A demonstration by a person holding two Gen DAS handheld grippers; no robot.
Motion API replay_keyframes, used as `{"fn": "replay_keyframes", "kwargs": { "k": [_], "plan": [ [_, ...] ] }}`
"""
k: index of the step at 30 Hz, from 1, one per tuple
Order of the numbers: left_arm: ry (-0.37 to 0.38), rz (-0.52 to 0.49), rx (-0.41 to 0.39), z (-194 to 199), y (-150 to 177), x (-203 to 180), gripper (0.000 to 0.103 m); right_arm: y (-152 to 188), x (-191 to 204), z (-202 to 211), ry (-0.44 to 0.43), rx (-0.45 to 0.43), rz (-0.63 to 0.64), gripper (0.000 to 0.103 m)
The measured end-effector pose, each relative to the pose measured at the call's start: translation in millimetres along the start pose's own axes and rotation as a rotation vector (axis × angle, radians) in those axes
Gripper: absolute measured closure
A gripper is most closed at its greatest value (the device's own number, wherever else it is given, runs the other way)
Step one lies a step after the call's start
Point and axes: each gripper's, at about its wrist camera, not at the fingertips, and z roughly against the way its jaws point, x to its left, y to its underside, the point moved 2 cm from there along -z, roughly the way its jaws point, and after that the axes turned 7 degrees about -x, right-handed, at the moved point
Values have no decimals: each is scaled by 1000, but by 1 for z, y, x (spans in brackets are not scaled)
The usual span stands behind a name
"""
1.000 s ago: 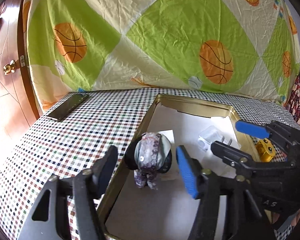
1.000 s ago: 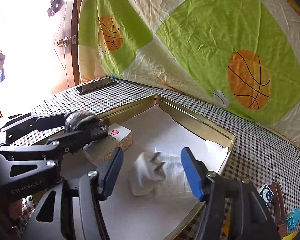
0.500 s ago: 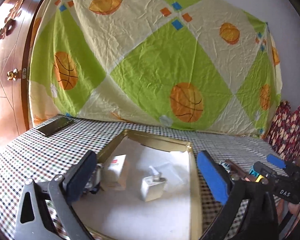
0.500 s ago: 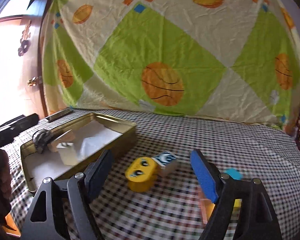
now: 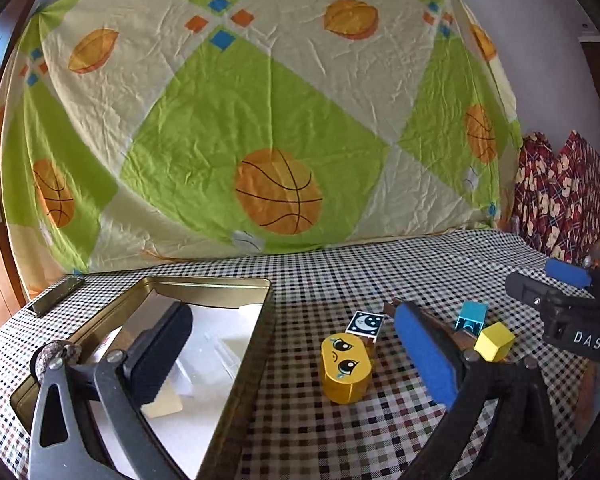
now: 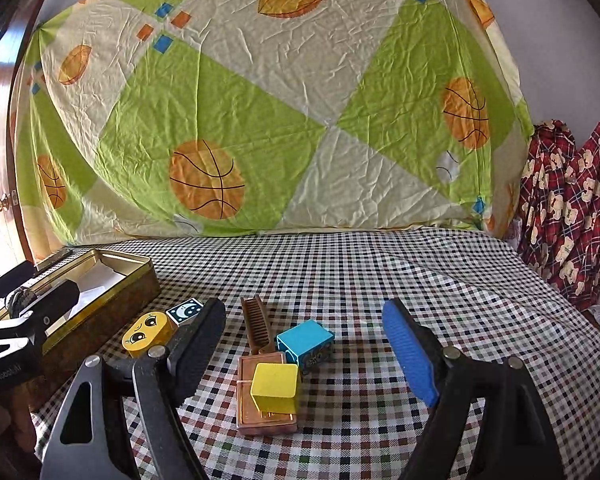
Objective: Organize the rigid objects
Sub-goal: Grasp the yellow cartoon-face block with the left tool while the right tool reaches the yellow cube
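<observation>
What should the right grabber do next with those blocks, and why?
Probably lower the open right gripper onto the yellow cube. It sits nearest between the fingers, atop the copper box, outside the gold tin where things are being gathered.

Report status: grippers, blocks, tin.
Left gripper open, empty, by tin. Right gripper open, empty, over yellow cube and blue block. Comb lies beside them.
</observation>
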Motion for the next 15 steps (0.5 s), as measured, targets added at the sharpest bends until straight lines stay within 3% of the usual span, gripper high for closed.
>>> {"fn": "replay_keyframes", "kwargs": {
  "k": [8,12,15],
  "plan": [
    [-35,40,56,-8,4,7,0,8,3,-22,-10,119,5,21],
    [-4,-22,98,-17,6,-8,0,13,9,-30,-28,178,32,21],
    [17,-84,152,-28,9,-23,0,17,10,-36,-42,225,33,36]
  ]
}}
